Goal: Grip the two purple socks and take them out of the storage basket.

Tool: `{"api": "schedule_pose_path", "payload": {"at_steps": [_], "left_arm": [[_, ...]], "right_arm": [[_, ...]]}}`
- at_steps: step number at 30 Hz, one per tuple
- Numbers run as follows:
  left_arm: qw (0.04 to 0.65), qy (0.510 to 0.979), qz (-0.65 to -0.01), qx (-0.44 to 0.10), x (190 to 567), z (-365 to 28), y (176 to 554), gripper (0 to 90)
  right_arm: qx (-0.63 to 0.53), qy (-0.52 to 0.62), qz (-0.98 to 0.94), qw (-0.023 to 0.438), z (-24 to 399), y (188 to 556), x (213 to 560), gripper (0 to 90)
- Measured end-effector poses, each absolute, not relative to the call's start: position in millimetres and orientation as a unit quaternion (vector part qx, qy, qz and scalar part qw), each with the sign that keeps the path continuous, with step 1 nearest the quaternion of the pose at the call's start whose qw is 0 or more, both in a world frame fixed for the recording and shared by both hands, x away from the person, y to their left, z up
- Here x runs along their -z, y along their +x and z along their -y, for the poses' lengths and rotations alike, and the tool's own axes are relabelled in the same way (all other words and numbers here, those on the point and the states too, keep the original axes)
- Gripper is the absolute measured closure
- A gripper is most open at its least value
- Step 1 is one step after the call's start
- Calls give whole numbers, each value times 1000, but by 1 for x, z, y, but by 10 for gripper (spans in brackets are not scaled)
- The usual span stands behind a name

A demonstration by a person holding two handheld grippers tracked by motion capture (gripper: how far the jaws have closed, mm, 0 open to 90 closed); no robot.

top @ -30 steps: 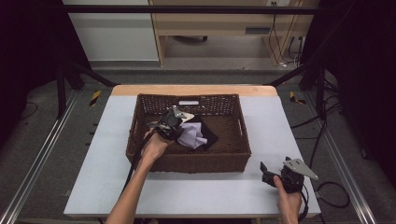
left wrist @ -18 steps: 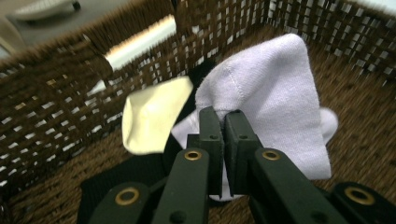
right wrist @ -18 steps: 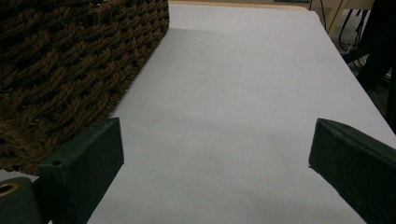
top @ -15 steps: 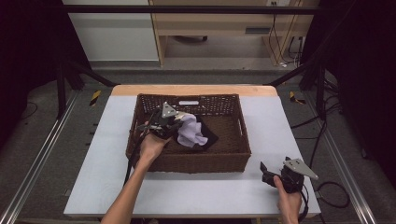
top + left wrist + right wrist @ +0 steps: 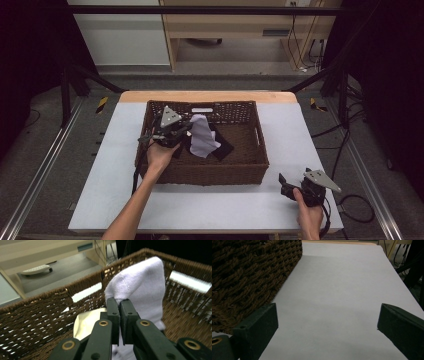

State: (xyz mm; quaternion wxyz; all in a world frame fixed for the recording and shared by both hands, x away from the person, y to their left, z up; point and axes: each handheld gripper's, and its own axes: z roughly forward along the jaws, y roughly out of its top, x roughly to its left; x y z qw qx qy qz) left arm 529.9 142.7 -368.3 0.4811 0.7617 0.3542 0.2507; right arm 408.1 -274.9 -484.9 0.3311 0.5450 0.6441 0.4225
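Left tongs pinch the white sock, raised above the basket.

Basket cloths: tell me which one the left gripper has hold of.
The white sock. The left gripper is shut on its edge and it hangs lifted above the basket floor, while the black cloth and the cream cloth lie flat.
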Motion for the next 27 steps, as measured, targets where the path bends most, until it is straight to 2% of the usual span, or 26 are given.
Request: {"api": "schedule_pose_path", "payload": {"at_steps": [13,27], "left_arm": [[544,715,-355,-257,337,-163,500,863],[578,696,-334,-265,310,-183,463,863]], "right_arm": [[-422,545,-644,332,275,408,485,36],[-421,544,-645,332,275,408,485,37]]}}
